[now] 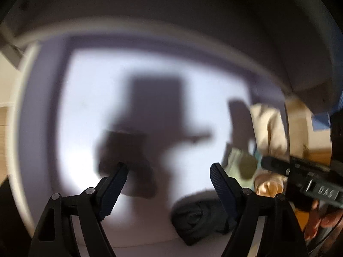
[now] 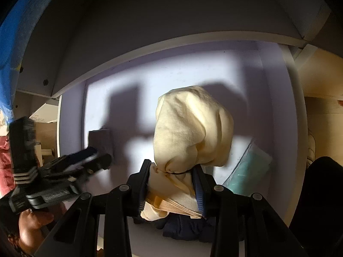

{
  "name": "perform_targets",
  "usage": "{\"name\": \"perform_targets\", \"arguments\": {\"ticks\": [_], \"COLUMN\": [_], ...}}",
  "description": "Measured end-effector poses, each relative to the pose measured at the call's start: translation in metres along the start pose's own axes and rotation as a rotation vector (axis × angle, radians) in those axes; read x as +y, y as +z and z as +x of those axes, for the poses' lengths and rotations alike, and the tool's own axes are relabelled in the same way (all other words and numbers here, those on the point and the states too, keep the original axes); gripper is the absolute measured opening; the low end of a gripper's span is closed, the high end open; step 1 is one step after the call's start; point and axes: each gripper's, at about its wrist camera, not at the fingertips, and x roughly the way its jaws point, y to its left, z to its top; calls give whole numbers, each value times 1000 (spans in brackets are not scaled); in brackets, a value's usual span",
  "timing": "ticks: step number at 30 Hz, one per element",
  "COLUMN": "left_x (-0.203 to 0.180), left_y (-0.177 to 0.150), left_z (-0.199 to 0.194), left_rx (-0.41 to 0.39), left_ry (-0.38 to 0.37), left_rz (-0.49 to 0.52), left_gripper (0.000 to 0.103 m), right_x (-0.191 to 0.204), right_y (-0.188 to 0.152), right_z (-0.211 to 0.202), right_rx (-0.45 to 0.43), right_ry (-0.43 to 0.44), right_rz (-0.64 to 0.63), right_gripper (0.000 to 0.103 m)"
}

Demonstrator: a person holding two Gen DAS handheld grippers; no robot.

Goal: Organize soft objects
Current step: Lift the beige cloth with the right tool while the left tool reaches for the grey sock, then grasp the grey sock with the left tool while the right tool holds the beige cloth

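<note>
The right tool [image 2: 171,177] pinches a cream cloth bundle [image 2: 193,128] at its tied neck over the white drawer [image 2: 274,107]; soft, light, it should sag, so the neck suits best. The left tool [image 1: 169,171] is spread, empty, near a dark rolled cloth [image 1: 199,220].

Left gripper [image 1: 168,171] agape — right gripper [image 2: 172,171] clamped, both angled down

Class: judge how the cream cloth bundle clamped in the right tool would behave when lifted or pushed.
Probably floppy: the cream cloth bundle bulges and creases beyond the right tool. Likely light, since a pinch at its neck holds it. Unlikely to slip, as the cloth bunches between the pads.
</note>
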Motion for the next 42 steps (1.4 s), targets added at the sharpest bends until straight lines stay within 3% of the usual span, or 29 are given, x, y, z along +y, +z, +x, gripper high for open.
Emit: {"name": "perform_targets", "arguments": {"ticks": [2,4,7,11,16,18,24,27,34,42], "left_x": [6,13,19,14,13,9,13,37,22,38], "left_y": [1,6,4,-2,-1,-3,-7,-6,-11,-16], "left_z": [-16,-19,-6,23,28,33,32,21,26,4], "left_rx": [-70,-88,-23,80,76,94,127,146,161,140], "left_ry": [121,167,110,133,156,173,97,102,119,99], "left_rz": [-27,-56,-103,-72,-24,10,-7,-16,-26,-54], "left_gripper": [80,81,81,81,80,65,63,63,63,63], "right_x": [1,1,5,1,-9,-9,-6,-4,-5,-19], "right_y": [0,0,0,-3,-7,-7,-6,-8,-25,-34], "right_z": [1,-2,5,-2,-10,-11,-14,-18,-34,-67], "right_rx": [2,6,15,17,20,24,24,19,11,-24], "right_ry": [1,3,1,0,-6,-7,-11,-4,37,97], "right_rz": [0,-3,-6,-10,-6,-6,-18,-22,-13,22], "right_gripper": [38,38,38,38,38,38,38,38,38,38]}}
